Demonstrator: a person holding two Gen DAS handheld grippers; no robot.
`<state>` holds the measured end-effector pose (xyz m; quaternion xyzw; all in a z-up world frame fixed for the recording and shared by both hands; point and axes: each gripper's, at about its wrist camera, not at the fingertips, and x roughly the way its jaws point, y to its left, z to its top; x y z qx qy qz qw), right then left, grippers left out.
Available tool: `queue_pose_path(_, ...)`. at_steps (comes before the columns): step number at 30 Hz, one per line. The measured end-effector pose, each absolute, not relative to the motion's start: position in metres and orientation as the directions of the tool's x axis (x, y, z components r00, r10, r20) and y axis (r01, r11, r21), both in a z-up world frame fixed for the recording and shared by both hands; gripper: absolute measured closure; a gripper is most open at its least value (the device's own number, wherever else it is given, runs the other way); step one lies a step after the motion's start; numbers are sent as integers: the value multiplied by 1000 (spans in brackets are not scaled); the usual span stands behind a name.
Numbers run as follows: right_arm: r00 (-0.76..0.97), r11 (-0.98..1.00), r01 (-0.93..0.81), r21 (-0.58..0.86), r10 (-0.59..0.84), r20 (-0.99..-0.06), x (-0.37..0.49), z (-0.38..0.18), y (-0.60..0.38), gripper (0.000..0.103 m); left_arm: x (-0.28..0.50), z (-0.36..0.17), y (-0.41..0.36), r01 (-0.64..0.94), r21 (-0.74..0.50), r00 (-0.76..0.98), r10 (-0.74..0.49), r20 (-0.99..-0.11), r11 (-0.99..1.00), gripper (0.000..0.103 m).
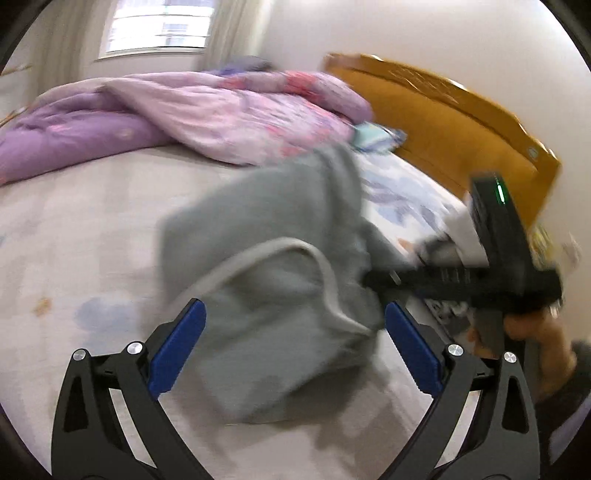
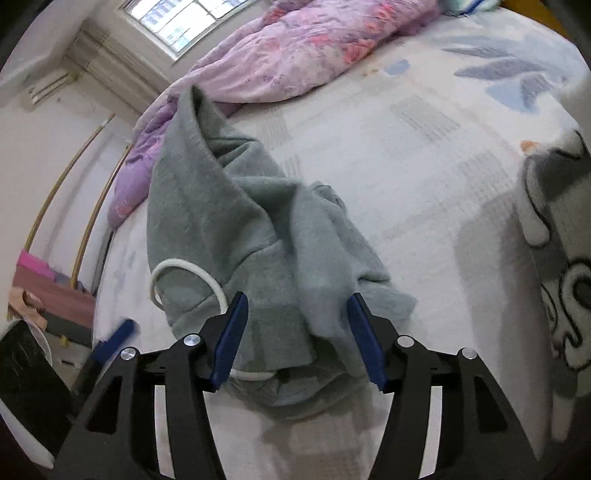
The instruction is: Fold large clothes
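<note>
A grey sweatshirt (image 1: 266, 280) with a white-trimmed collar lies bunched on the pale bed sheet (image 1: 74, 236). My left gripper (image 1: 295, 314) is open, its blue pads on either side of the garment's near part, the view blurred. My right gripper (image 2: 295, 306) is open over the crumpled garment (image 2: 240, 229), pads either side of a fold near the white collar (image 2: 184, 269). The right gripper also shows in the left wrist view (image 1: 369, 280), its tip against the garment's right edge. A left finger tip (image 2: 118, 336) shows at the lower left of the right view.
A pink and purple quilt (image 1: 184, 118) is heaped at the far side of the bed. A wooden headboard (image 1: 461, 122) stands on the right. A grey-and-white plush blanket (image 2: 561, 258) lies at the right. A window (image 2: 184, 18) and a fan (image 2: 22, 350) are beyond the bed.
</note>
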<state>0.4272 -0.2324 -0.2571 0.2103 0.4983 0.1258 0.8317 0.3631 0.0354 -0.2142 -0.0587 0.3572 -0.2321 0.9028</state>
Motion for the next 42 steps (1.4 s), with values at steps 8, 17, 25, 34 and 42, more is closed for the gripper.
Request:
queue_pose_path(8,471,930,12,366,318,-823,440,-283,-239,96,421,-226,79,76,-210,666,-207,-717,975,6)
queue_pose_path(17,423,964,35,263,224,-878,448,-311,-251,77,443,-273,49,77,-236,536,-240,-809,969,6)
queue_pose_path(25,622,960,-34,279,239,-746,428,-219,-260,76,443,-279,56,67,-265,537,-259,-803,962,6)
queue_pose_path(34,484,959,-110,259,280,-829,532,-261,-208,100,452,-280,50,88,-256,528,-263,-808,963,6)
queue_pose_path(42,354,958,12,286,263,-897,564,-340,-235,103,472,-284,21,115,-241,494,-266,-828,964,6)
